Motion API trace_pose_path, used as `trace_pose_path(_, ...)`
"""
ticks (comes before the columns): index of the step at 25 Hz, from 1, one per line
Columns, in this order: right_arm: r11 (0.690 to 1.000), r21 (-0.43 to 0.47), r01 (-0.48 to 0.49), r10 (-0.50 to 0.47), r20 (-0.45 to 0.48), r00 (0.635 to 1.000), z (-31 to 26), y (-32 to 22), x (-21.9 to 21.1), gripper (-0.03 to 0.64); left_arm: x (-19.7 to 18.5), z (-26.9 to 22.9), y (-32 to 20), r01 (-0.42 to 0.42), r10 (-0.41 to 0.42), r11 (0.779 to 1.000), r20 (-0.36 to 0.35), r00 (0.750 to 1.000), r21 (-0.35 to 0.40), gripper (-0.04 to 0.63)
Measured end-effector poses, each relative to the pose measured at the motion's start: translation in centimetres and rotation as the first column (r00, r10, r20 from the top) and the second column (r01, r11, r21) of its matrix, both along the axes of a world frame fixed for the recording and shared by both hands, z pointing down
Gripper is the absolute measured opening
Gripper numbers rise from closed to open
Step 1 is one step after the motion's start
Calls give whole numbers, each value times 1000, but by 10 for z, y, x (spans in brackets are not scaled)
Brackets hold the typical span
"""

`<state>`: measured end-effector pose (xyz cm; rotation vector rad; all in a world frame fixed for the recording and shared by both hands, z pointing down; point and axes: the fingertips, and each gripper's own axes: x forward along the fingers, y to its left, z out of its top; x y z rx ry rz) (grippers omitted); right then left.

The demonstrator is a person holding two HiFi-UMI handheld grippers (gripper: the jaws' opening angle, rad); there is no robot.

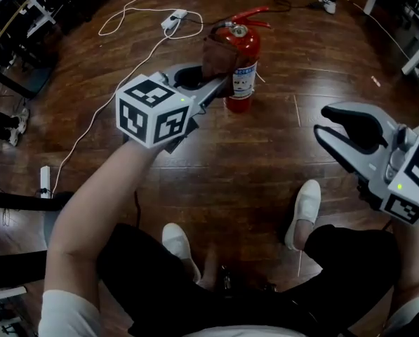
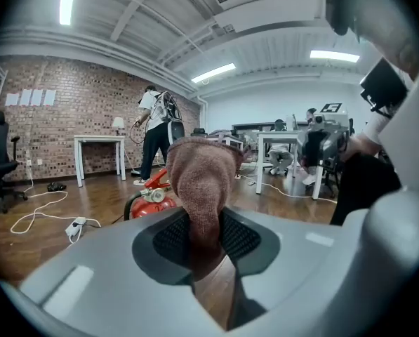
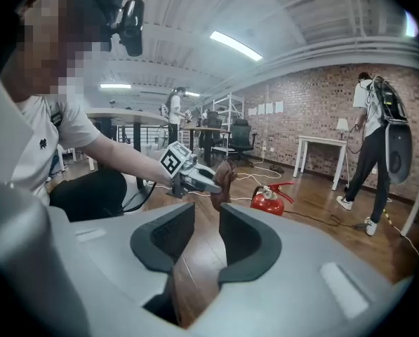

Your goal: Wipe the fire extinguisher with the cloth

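Dark wooden floor (image 1: 279,160) fills the head view, with a white cable (image 1: 125,12) and power strip (image 1: 174,20) at its far edge. Only the gripper views show the brick wall (image 2: 48,125), a white table (image 2: 97,142) and a standing person (image 2: 153,132).

The fire extinguisher (image 1: 241,62) stands on the floor, toward its far edge. The left arm is extended toward it. The left gripper (image 1: 220,83) has its jaws pinching the brown cloth (image 1: 216,58), which hangs at the cylinder's upper left side; contact cannot be confirmed. The right gripper (image 1: 328,126) is held back near the right knee, well apart from the extinguisher, with its jaws spread and nothing between them.
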<state>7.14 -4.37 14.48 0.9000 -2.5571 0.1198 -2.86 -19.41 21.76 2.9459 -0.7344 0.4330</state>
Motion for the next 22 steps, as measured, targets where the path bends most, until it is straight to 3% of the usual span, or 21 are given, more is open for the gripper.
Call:
trace_pose_path(7,998,-52,46,-46,3,999,19,-49,1,114,12,40,-66,93,-93,995,-11,996,-32,95)
trace_pose_path(13,992,-70,103,-103,7,995,31,-81,-5,112,10,75,-115,204,-205,978,-24,978,-42,95)
trace_pose_path(22,980,-115,160,-161,7,987,56,-114,-2,111,3,135,-134,284,-288,955,-31,957,-83,95)
